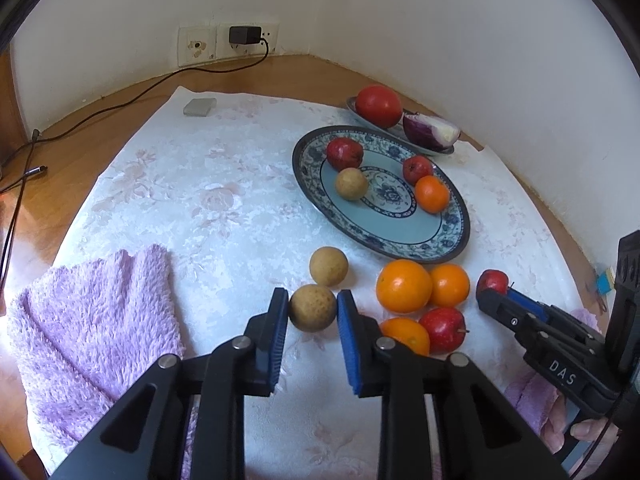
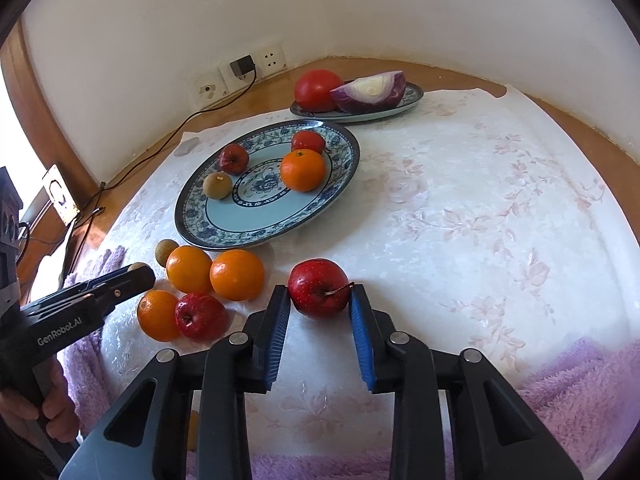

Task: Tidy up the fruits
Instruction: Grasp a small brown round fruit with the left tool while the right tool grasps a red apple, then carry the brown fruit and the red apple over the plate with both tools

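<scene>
My left gripper [image 1: 313, 304] has a brown round fruit [image 1: 313, 307] between its pads; the left pad touches it and a thin gap shows at the right pad. My right gripper [image 2: 320, 295] has a small red apple [image 2: 319, 288] between its open pads, both close to its sides. A blue patterned plate [image 1: 436, 236] holds two red apples, a brown fruit and an orange. Loose on the cloth lie another brown fruit [image 1: 329, 266], three oranges [image 1: 404, 286] and a red apple [image 1: 443, 329]. The right gripper also shows in the left wrist view [image 1: 494, 292] by its apple [image 1: 492, 280].
A smaller plate [image 2: 412, 96] at the back holds a tomato [image 2: 318, 89] and a cut red onion [image 2: 370, 92]. Purple towels lie at the front left [image 1: 92, 320] and front right [image 2: 580, 392]. A charger and cable [image 1: 245, 35] hang at the wall. A grey block [image 1: 199, 106] lies far left.
</scene>
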